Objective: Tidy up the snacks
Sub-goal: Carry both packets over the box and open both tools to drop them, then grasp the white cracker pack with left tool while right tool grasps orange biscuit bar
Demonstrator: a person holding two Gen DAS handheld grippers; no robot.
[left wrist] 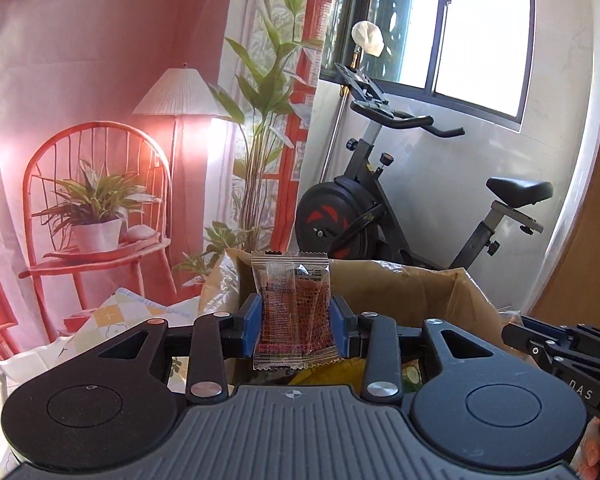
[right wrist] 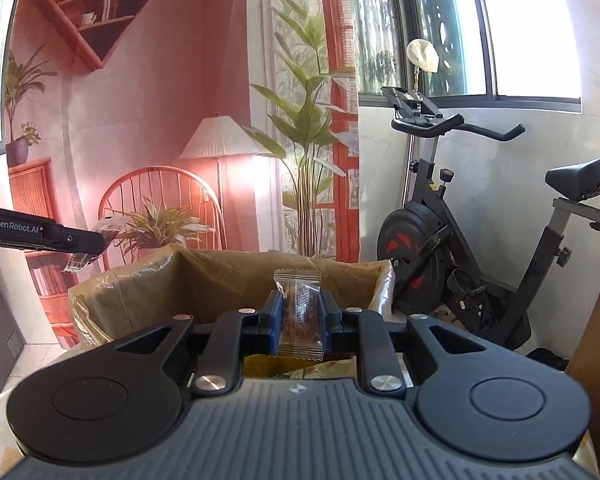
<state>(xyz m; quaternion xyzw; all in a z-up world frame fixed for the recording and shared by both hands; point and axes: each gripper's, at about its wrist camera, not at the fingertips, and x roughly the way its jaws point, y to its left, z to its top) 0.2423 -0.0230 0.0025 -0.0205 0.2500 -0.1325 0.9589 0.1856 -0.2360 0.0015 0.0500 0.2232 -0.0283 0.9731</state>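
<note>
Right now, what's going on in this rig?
A person is sorting snacks with a handheld gripper in each hand. The left gripper is clamped on a clear packet with red contents; the right gripper is clamped on a narrower clear packet. Both packets are held upright above an open cardboard box lined with plastic, with more snack wrappers visible below. An exercise bike stands behind the box by the window.

Daylight is pouring in through the window [left wrist: 480, 36], blowing its panes out to white. A pink glare is washing over the printed backdrop [right wrist: 148, 92]. Fisheye distortion is bending walls at the edges; focus is staying fairly sharp throughout.
</note>
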